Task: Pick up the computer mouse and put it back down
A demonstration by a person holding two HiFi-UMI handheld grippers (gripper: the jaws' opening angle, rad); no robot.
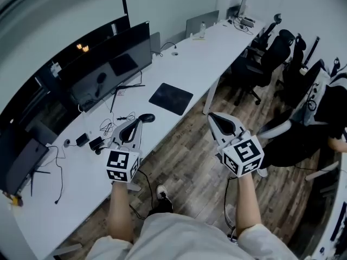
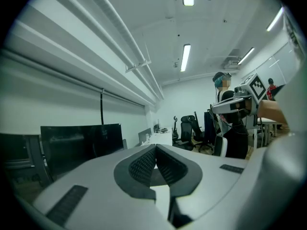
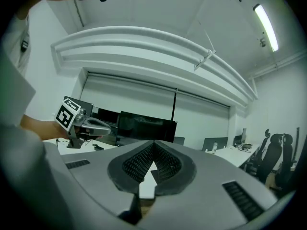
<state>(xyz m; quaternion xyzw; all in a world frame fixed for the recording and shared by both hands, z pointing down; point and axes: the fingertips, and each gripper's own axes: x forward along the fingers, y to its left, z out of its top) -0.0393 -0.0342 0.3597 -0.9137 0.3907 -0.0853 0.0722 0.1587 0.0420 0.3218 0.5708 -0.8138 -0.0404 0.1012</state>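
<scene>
We see both tools clenched. In its own view the left gripper (image 2: 155,147) has its 2 ribbed pads (image 2: 141,164) pressed together at the tips, with nothing between them. The right gripper (image 3: 153,143) shows the same: its 2 jaws meet at the tips and hold nothing.

The computer mouse (image 1: 146,118) is a small, dark, rounded shape lying flat on the white desk (image 1: 190,64). It sits just off the near left corner of the black mouse pad (image 1: 171,98) and is apart from it. Thin dark cables (image 1: 111,124) trail further left of the pad.

From the head view, the left gripper's tips are just beside the mouse, on the side away from the mouse pad. We cannot tell whether they touch it. The right gripper sits well to the near right of the pad, off the desk edge and over the wood floor (image 1: 190,161).

Only the head view shows the mouse and the pad. The left gripper view instead catches the right gripper with its marker cube, a row of office chairs (image 2: 192,131), a person standing behind them and ceiling lights (image 2: 185,56). The right gripper view shows the left gripper held in a hand (image 3: 41,123), with dark monitors (image 3: 144,126) behind it.
</scene>
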